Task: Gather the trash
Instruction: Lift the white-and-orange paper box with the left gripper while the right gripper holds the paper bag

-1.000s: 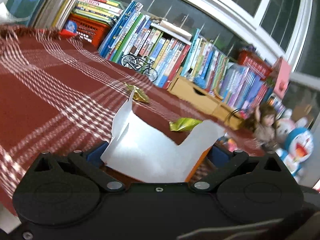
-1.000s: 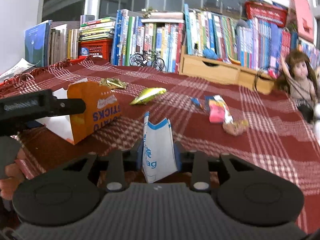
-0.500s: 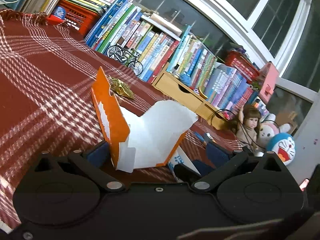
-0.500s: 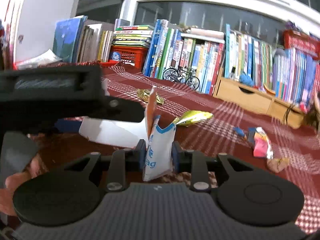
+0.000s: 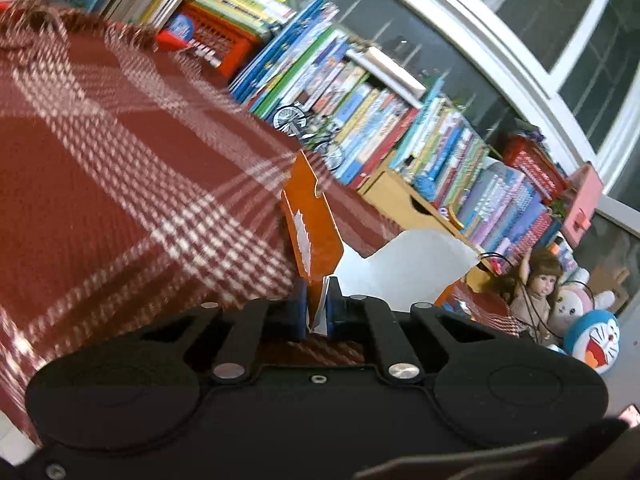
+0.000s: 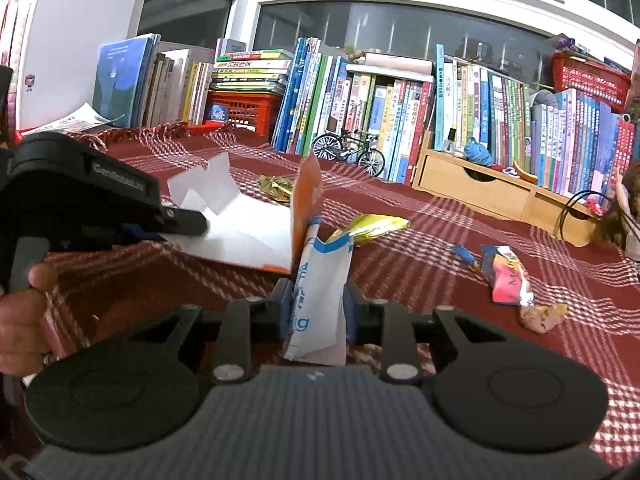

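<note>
An opened orange snack carton (image 5: 316,236) with a white inside (image 5: 408,268) lies on the red plaid cloth. My left gripper (image 5: 317,309) is shut on the carton's orange flap. From the right wrist view, the left gripper (image 6: 182,224) holds the carton (image 6: 244,232) at the left, with a person's hand (image 6: 20,312) behind it. My right gripper (image 6: 318,302) is shut on a white and blue plastic bag (image 6: 320,296) that stands upright, close to the carton's orange edge (image 6: 306,204).
Loose trash lies on the cloth (image 6: 440,220): a gold-green wrapper (image 6: 374,224), a gold foil (image 6: 276,186), a blue scrap (image 6: 464,254), a pink wrapper (image 6: 506,280) and a brown crumpled piece (image 6: 542,316). Books (image 6: 360,100), a toy bicycle (image 6: 348,152), a wooden drawer box (image 6: 472,188) and dolls (image 5: 536,280) line the back.
My left gripper, wide open around the carton before, has shut on its orange flap. The right gripper brought the bag up beside the carton and stays shut on it.
</note>
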The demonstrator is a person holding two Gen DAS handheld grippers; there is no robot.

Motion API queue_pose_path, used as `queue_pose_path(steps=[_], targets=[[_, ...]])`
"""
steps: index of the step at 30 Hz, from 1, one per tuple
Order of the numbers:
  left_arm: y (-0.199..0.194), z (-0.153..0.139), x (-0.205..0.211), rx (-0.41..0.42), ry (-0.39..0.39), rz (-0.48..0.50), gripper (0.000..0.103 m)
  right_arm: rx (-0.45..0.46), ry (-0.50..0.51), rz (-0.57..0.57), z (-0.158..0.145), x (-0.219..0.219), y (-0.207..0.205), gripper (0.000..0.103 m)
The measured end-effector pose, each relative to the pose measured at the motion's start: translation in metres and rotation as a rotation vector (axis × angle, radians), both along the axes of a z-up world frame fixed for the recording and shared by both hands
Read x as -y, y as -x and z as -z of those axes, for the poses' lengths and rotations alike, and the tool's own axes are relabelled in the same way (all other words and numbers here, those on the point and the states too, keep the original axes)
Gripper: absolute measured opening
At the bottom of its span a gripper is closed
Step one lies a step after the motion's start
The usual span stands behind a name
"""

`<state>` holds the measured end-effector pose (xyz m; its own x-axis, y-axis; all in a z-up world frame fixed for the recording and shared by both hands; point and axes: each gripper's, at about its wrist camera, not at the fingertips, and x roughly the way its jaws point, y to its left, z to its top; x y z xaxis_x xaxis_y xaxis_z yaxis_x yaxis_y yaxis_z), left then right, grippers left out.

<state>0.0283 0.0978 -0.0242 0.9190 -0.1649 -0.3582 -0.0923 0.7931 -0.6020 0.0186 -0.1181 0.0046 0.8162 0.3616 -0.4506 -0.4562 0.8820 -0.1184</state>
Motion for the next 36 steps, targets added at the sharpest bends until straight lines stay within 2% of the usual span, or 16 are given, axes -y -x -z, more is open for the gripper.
queue_pose_path(steps=[11,22,27,31,36], targets=[[0.043,-0.031,0.012,0.041,-0.142,0.05,0.008,-0.003,-0.048,0.071,-0.017,0.024,0.026,0.028],[0.114,-0.063,0.03,0.078,-0.304,0.112,0.008,0.005,-0.1,0.123,-0.038,0.058,0.088,0.026],[0.134,-0.064,0.037,0.079,-0.371,0.132,0.007,0.009,-0.098,0.128,-0.042,0.065,0.113,0.025],[0.125,-0.055,0.038,0.018,-0.331,0.147,0.007,-0.019,-0.105,0.143,-0.039,0.067,0.118,0.023],[0.105,-0.038,0.034,-0.046,-0.256,0.138,0.019,-0.064,-0.098,0.143,-0.026,0.061,0.111,0.023]])
